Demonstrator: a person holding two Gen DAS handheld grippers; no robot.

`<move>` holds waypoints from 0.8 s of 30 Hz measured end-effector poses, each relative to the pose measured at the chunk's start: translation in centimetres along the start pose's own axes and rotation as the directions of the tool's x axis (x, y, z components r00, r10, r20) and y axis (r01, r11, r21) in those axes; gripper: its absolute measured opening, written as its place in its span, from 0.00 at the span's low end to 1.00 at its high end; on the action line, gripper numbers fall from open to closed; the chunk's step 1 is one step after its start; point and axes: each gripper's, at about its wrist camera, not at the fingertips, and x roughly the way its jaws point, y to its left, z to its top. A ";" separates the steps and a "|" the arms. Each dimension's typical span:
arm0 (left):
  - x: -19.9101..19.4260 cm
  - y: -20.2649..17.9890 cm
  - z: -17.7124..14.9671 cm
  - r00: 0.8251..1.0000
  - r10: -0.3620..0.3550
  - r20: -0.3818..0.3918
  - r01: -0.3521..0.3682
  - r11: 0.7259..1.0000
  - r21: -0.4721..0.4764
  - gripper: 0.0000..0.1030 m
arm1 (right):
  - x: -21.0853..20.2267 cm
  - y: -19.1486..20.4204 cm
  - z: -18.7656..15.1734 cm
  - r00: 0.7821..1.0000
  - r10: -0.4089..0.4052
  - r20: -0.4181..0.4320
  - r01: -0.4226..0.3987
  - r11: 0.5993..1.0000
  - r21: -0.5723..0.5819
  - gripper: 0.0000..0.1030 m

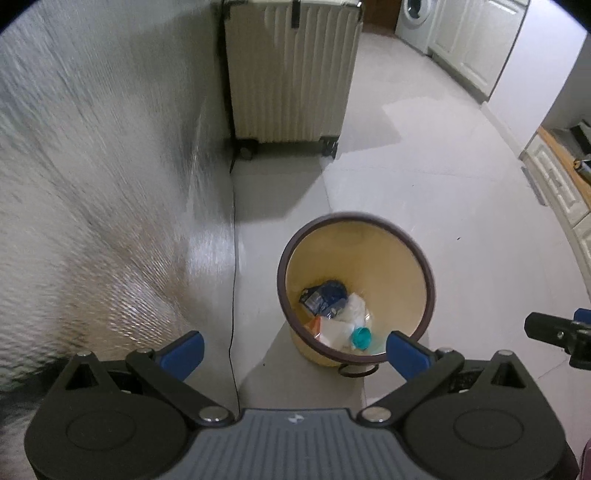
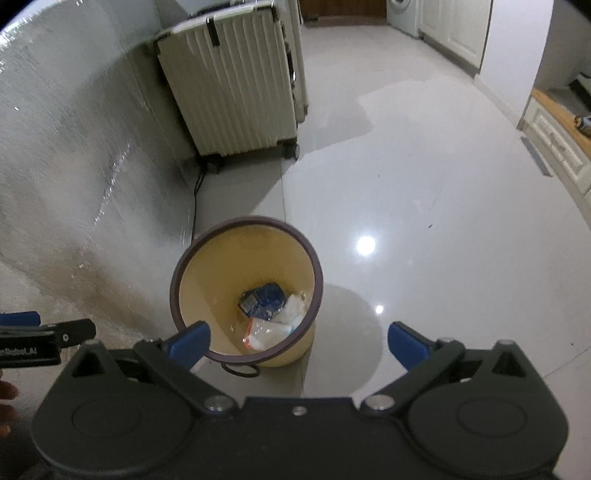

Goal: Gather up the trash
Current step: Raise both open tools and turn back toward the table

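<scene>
In the left wrist view, a pale textured wall [image 1: 103,184] fills the left half of the frame, with a thin dark cable [image 1: 233,280] running down along its foot. At top centre a cream ribbed suitcase [image 1: 291,70] stands upright on small black wheels against that wall. Below it, right of centre, a yellow bin [image 1: 399,266] with a dark brown rim stands on the grey tiled floor [image 1: 443,177]. The trash lies at its bottom: a dark blue wrapper [image 1: 327,293], crumpled white plastic [image 1: 354,310] and a teal cap [image 1: 361,336]. The left gripper [image 1: 295,350] sits at the lower edge, jaws spread wide with nothing between them; its blue fingertips [image 1: 183,350] frame the bin's near side. At the far right edge the right gripper [image 1: 557,332] pokes in. White cabinets [image 1: 476,40] and a washing machine [image 1: 417,18] occupy the upper right.

In the right wrist view, the left gripper's tip [image 2: 48,332] shows at the left edge, and a bit of a hand [image 2: 7,398] below it. The suitcase [image 2: 229,85] leans at upper left, the bin [image 2: 221,266] sits left of centre with the trash inside, and a loose dark ring [image 2: 242,370] lies on the floor just below it. The right gripper [image 2: 299,341] hangs empty, jaws fully apart, its left fingertip overlapping the bin's rim in the frame.
</scene>
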 end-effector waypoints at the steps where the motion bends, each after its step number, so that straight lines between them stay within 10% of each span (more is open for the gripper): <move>1: -0.8 -0.1 0.0 1.000 -0.002 0.014 0.002 1.000 0.005 1.00 | -0.8 -0.1 -0.1 1.000 -0.002 0.012 0.002 1.000 0.000 1.00; 12: -10.5 -2.3 0.5 0.975 -0.072 0.212 0.066 0.997 0.035 1.00 | -11.3 -1.0 -0.3 0.978 -0.050 0.202 0.047 0.999 0.019 1.00; 24: -22.4 -3.8 1.3 0.875 -0.173 0.453 0.147 0.985 0.093 1.00 | -23.2 0.7 1.7 0.899 -0.058 0.433 0.075 0.997 -0.023 1.00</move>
